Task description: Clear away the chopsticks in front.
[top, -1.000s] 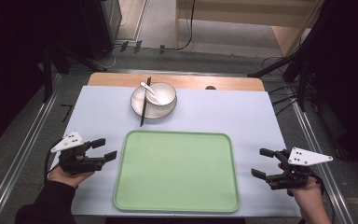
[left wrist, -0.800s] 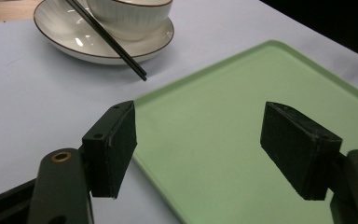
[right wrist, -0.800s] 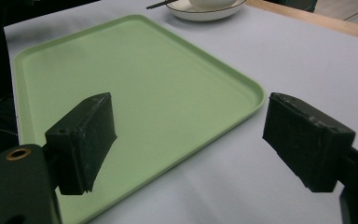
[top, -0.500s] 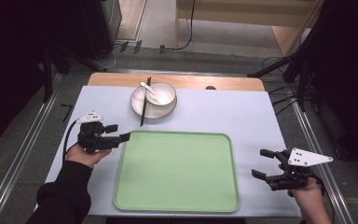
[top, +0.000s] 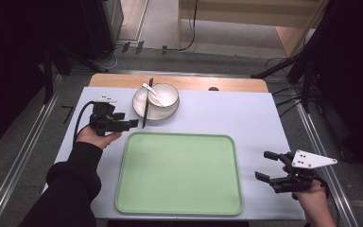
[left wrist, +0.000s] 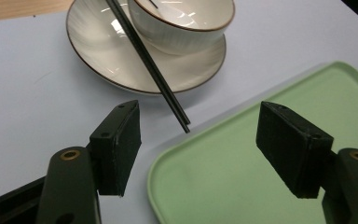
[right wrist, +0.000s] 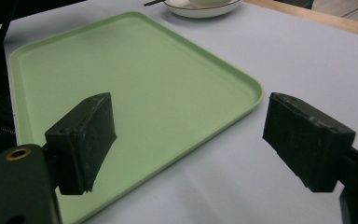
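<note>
Chopsticks (left wrist: 147, 65) lean on the plate (left wrist: 102, 60), tips pointing at the left gripper (left wrist: 198, 147), right in front of its wide-open, empty jaws; right gripper (top: 272, 166) open too, way off.

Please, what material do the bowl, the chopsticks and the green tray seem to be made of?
Bowl: probably glazed ceramic, cream with a brown rim and bright glare. Chopsticks: dark and slim with a slight sheen, plastic or lacquered wood. Green tray: likely matte plastic, even colour, rounded moulded rim.

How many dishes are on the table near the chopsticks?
2: a bowl sitting on a plate, at the table's far side behind the green tray. Black chopsticks rest across the plate.
</note>
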